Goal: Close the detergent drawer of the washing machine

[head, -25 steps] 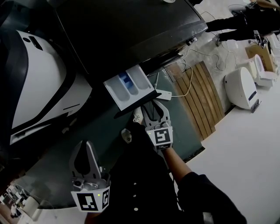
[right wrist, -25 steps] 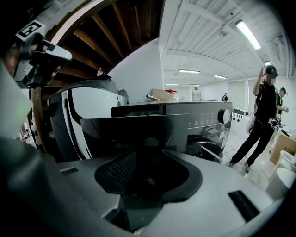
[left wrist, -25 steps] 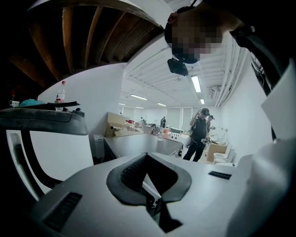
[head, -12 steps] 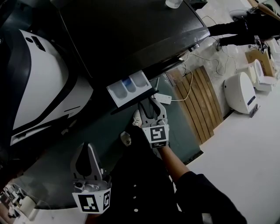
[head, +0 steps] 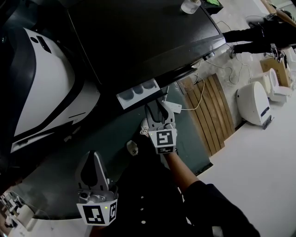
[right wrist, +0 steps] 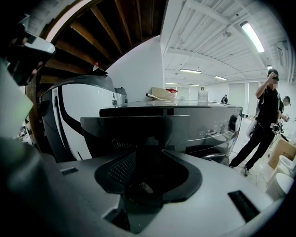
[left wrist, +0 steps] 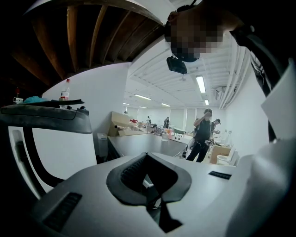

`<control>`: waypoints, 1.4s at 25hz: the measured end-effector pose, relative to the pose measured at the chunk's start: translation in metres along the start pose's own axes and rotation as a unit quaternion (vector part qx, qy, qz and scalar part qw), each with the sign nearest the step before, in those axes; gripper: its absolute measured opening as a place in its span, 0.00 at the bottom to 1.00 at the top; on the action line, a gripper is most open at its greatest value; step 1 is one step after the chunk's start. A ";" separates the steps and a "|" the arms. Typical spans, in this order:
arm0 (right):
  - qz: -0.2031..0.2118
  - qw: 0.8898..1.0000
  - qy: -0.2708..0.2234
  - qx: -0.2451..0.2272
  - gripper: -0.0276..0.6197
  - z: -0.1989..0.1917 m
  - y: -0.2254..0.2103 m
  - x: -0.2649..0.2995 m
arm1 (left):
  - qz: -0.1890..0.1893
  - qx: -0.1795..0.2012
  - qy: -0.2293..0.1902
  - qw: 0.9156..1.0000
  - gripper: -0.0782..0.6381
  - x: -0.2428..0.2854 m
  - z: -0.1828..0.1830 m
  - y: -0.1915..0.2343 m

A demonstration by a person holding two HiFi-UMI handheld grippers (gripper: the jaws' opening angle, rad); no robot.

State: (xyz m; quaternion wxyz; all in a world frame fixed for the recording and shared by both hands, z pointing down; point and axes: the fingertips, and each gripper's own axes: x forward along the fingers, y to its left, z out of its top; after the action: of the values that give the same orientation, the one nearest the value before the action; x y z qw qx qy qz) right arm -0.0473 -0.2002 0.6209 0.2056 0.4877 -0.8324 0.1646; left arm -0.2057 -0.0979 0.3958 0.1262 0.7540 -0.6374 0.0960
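Observation:
The dark washing machine [head: 138,37] fills the upper middle of the head view. Its white detergent drawer [head: 138,94] sticks out a short way from the front, with the compartments still showing. My right gripper [head: 155,105] is open, its tips up against the drawer's dark front panel [right wrist: 134,132], which fills the right gripper view just beyond the jaws [right wrist: 148,173]. Nothing sits between the fingers. My left gripper [head: 92,157] hangs low at the left, away from the machine, fingertips together and holding nothing. The left gripper view looks past its jaws [left wrist: 148,178] into the room.
A white and black machine [head: 41,92] stands to the left. A slatted wooden pallet [head: 215,109], a white power strip [head: 173,107] with cable and a white appliance [head: 252,95] lie to the right. A clear cup [head: 190,5] stands on the washer. A person [right wrist: 266,120] stands beyond.
The drawer has slid most of the way into the machine, and my right gripper has followed it towards the front. The left gripper has stayed put.

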 end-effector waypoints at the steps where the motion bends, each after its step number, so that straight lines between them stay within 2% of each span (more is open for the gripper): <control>1: -0.001 1.000 0.001 -0.002 0.30 0.002 0.000 0.002 | 0.001 -0.001 0.000 1.000 0.12 0.000 0.000 0.001; 25: -0.006 1.000 -0.003 -0.007 0.30 0.026 0.002 0.051 | 0.018 -0.006 0.004 1.000 0.12 0.010 0.003 0.017; 35: -0.005 1.000 -0.005 -0.006 0.31 0.029 0.001 0.056 | 0.018 -0.008 0.008 1.000 0.12 0.015 0.002 0.020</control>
State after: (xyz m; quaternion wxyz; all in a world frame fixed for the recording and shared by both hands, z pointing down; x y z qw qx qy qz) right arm -0.0784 -0.2548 0.6239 0.2053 0.4917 -0.8316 0.1564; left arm -0.2233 -0.1154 0.3992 0.1356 0.7404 -0.6508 0.0994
